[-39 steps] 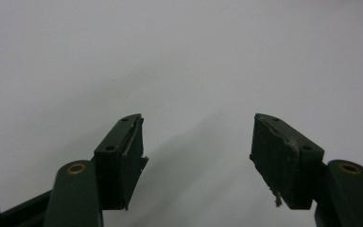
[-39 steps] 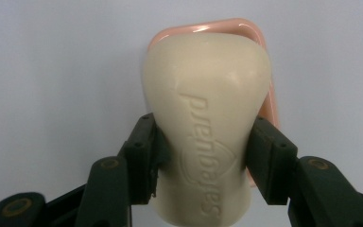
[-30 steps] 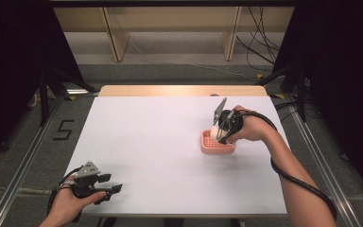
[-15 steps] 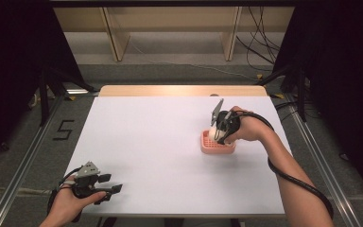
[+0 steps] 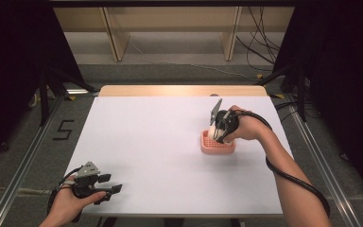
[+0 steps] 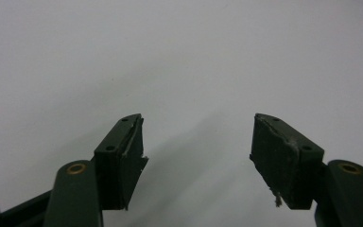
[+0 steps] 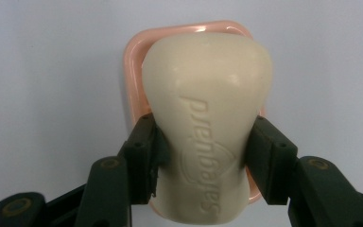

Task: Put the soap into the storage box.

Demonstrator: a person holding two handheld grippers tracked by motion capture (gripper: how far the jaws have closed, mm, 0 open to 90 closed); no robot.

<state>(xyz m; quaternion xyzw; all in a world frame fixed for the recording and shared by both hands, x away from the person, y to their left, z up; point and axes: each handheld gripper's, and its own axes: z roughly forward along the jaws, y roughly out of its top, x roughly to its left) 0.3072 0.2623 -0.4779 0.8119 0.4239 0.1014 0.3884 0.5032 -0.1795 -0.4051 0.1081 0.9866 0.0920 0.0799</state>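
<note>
A cream bar of soap (image 7: 208, 123), stamped with a brand name, is clamped between the jaws of my right gripper (image 7: 203, 156). It hangs directly over a pink soap dish (image 7: 131, 71); whether they touch I cannot tell. From the high view that dish (image 5: 216, 147) sits right of the table's middle, with the right gripper (image 5: 216, 134) over it pointing down. My left gripper (image 5: 109, 191) rests near the table's front left corner. Its jaws stand wide apart (image 6: 198, 151) above bare white tabletop.
The white table (image 5: 151, 137) has a wooden strip along its far edge. Metal rails run along the floor on both sides. A black cable (image 5: 293, 179) trails from the right gripper along the person's forearm.
The right gripper with the soap has stayed over the dish, shifting only slightly. The left gripper has not moved.
</note>
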